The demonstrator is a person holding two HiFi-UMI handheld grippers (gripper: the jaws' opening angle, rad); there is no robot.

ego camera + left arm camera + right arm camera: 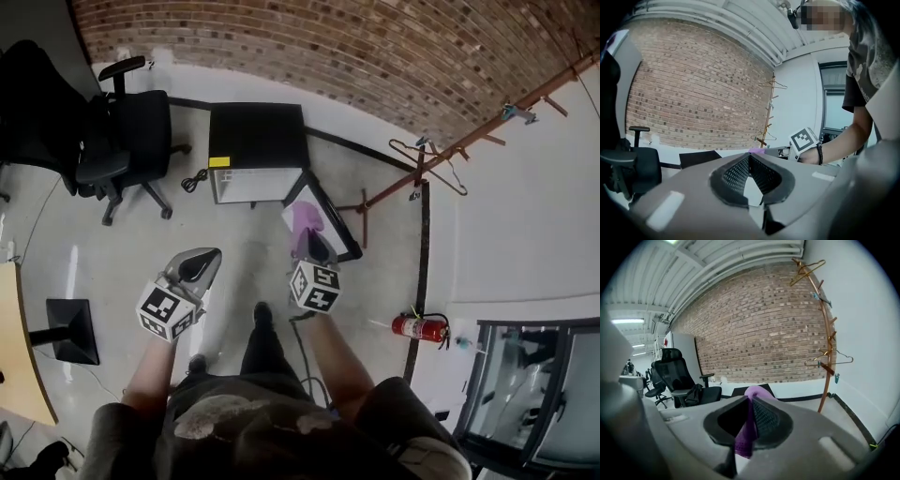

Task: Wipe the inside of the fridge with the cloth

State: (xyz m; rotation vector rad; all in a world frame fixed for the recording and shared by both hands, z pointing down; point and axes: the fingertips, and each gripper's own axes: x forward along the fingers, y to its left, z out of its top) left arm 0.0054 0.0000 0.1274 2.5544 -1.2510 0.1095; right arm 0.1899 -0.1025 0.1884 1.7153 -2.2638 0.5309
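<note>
Your right claw is clamped on the purple cloth, which pokes out past the tips and hangs down between the pads. In the head view the cloth sits in front of the small black-topped fridge, which stands on the floor by the brick wall with its door swung open. Your left claw is held out beside the right one, its tips pressed together on nothing, with the office chair off to its left.
</note>
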